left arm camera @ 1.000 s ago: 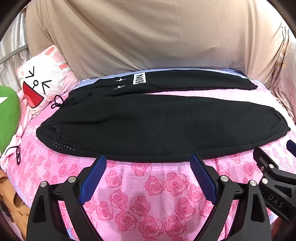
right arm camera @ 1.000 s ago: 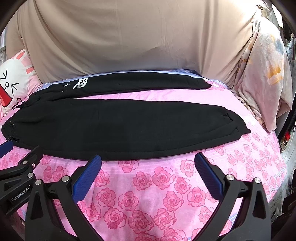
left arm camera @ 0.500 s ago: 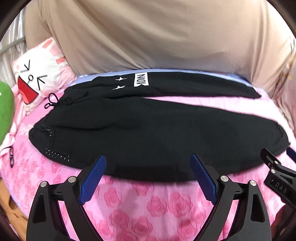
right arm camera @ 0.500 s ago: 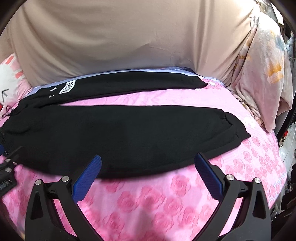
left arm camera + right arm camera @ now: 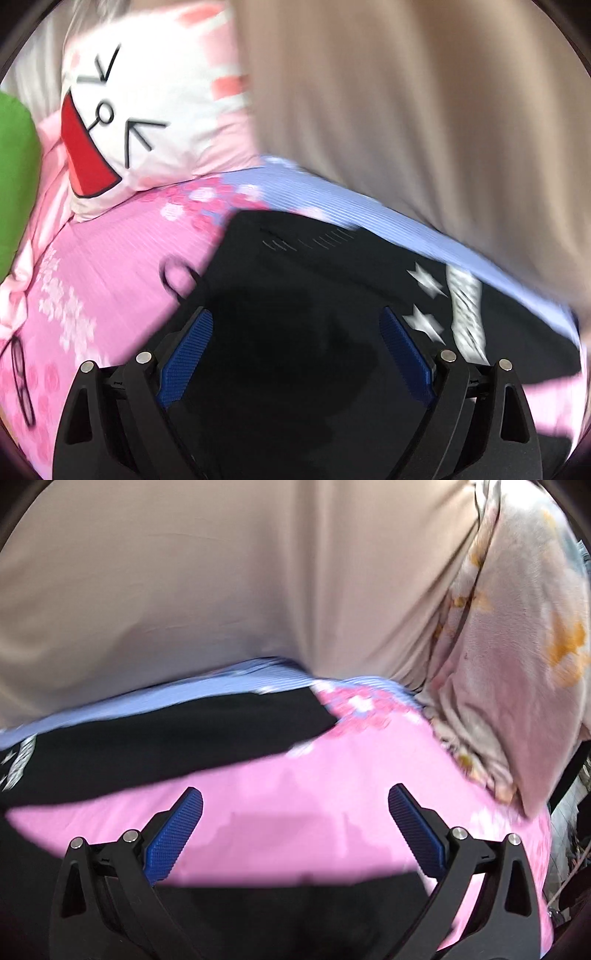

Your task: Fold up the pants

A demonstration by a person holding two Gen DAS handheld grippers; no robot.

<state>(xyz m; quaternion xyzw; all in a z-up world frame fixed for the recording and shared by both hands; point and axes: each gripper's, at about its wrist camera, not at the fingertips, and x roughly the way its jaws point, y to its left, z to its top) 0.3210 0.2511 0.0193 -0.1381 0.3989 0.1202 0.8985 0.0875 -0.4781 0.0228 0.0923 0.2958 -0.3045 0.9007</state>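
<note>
Black pants [image 5: 314,295] lie spread on a pink rose-print bedspread [image 5: 122,251]. In the left wrist view the waistband end fills the lower frame, with white stars and a white label [image 5: 465,306] at the right and a drawstring loop [image 5: 177,277] at the left. My left gripper [image 5: 295,325] hovers open low over the waist area, nothing between its blue pads. In the right wrist view the far leg [image 5: 166,734] stretches across, and the near leg [image 5: 295,912] lies under the fingers. My right gripper [image 5: 295,805] is open over the pink gap between the legs.
A white cartoon-face pillow [image 5: 140,110] and a green cushion [image 5: 14,177] sit at the left. Beige fabric [image 5: 221,583] covers the back. A floral blanket [image 5: 517,664] hangs at the right. Glasses [image 5: 20,376] lie on the bedspread at lower left.
Both grippers have moved forward and down over the pants. The left one swung toward the waistband and pillow. The right one now sits over the gap between the legs. Both views are motion-blurred.
</note>
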